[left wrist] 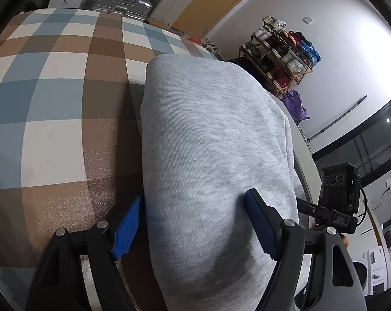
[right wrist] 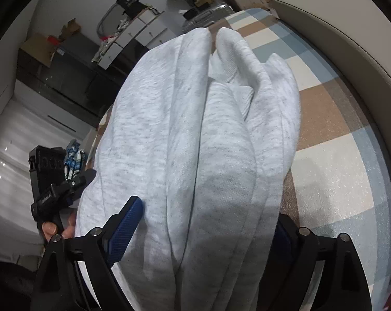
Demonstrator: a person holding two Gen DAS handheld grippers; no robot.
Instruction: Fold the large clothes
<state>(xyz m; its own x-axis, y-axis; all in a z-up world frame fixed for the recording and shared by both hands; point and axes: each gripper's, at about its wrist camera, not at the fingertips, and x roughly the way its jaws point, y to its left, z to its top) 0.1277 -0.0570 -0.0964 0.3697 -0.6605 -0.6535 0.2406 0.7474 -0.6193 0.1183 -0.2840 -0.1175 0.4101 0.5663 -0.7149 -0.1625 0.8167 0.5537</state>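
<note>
I am looking along two sets of tongs, one in each hand, both buried in a pale grey sweatshirt [left wrist: 211, 140]. The garment lies on a checked surface of blue, brown and cream squares [left wrist: 52, 83]; whether that is a tabletop or a mat I cannot tell.

The left tongs [left wrist: 195, 228] stand spread, their blue pads on either side of a thick bundle of grey cloth that fills the gap between them. The cloth touches both pads, but I cannot say whether it is really pinched or merely straddled. The right tongs [right wrist: 208, 233] are also spread wide around a bundle of several stacked layers; the left pad [right wrist: 125, 225] shows clearly against the fabric, while the other is mostly hidden beneath the cloth.

In the right view the sweatshirt [right wrist: 195, 129] is gathered in long lengthwise folds, with a ribbed cuff or hem [right wrist: 229, 70] showing at the far end. I judge the fold to be midway: the garment is doubled over and narrowed, but loose and rumpled, not yet a flat packet.

The next move seems to call for both tongs to carry the near end forward together and lay it over the far end, keeping the layers aligned.

There is open checked surface to the left of the garment in the left view. On the other side the edge runs close beside the cloth, so I would steer away from it. A suitcase [left wrist: 122, 0] and cabinets stand well beyond the far edge.
</note>
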